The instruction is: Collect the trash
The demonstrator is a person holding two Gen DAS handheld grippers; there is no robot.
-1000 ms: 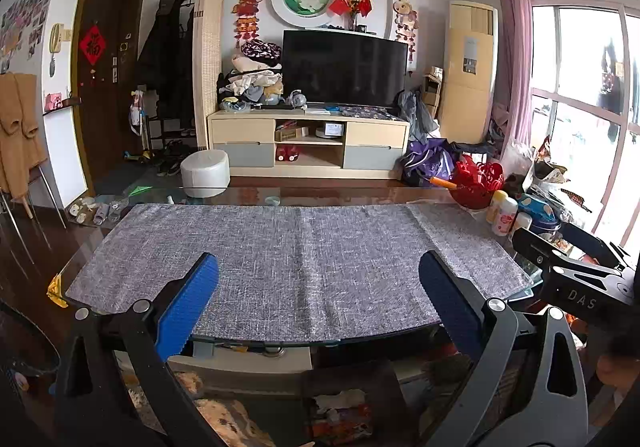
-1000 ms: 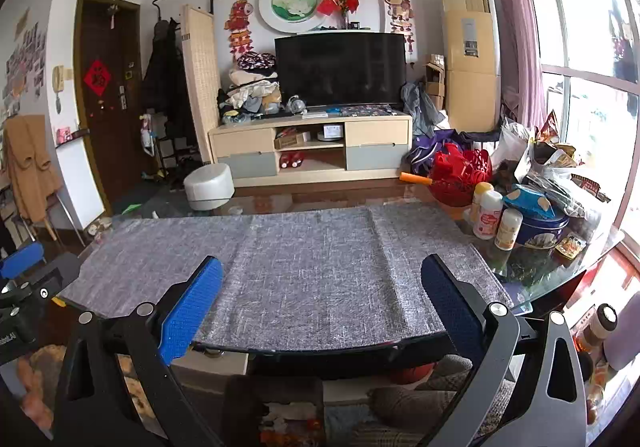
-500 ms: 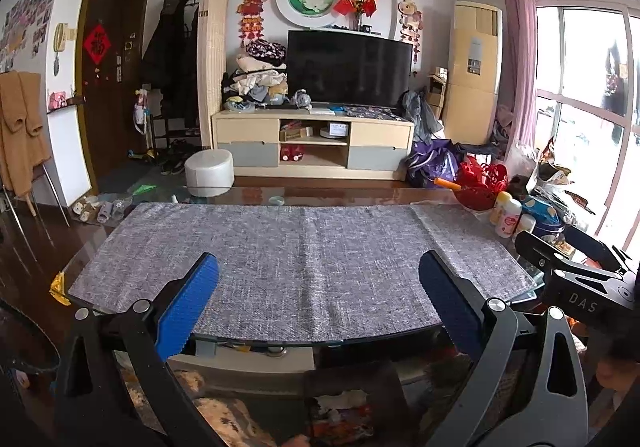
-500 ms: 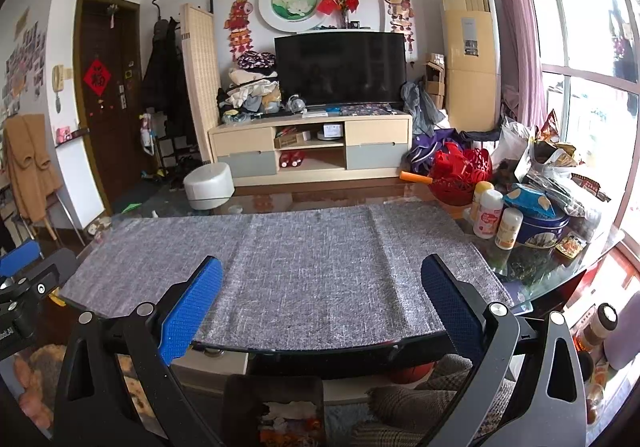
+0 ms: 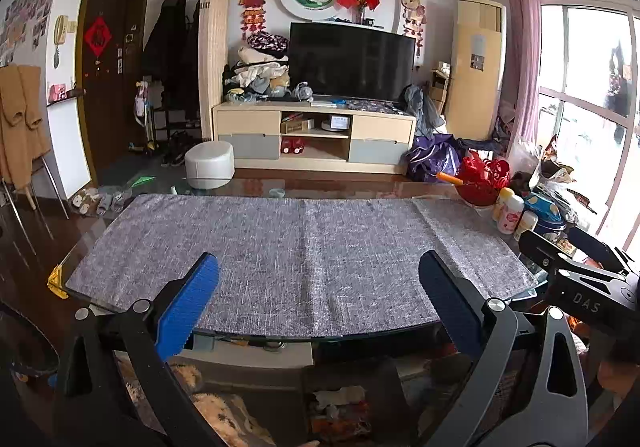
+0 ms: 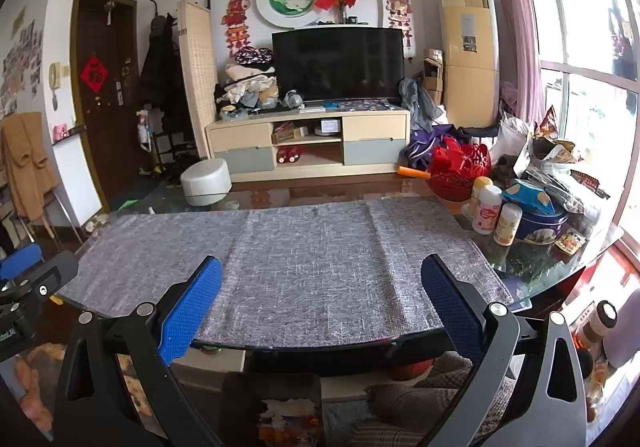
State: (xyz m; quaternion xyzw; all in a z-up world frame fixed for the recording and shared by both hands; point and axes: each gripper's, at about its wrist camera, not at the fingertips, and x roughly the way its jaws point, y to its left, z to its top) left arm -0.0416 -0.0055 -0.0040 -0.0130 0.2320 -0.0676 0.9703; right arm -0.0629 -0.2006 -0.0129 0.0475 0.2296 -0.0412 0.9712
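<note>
A glass table [image 5: 360, 189] carries a grey woven cloth [image 5: 296, 247], also in the right wrist view [image 6: 312, 251]. No loose trash shows on the cloth. My left gripper [image 5: 318, 287] is open and empty at the table's near edge. My right gripper [image 6: 322, 287] is open and empty, also at the near edge. The right gripper's body [image 5: 580, 287] shows at the right of the left wrist view. The left gripper's body [image 6: 28, 287] shows at the left of the right wrist view.
At the table's right end stand a red basket [image 6: 460, 167], white bottles [image 6: 486, 209], a blue tin [image 6: 538, 219] and snack bags [image 6: 548, 155]. A white stool [image 6: 206, 181], a TV cabinet [image 6: 308, 143] and a dark door [image 6: 100, 87] lie beyond.
The left wrist view has shifted slightly, so the table sits a little further right and higher. The right gripper has barely moved. Both grippers stay open.
</note>
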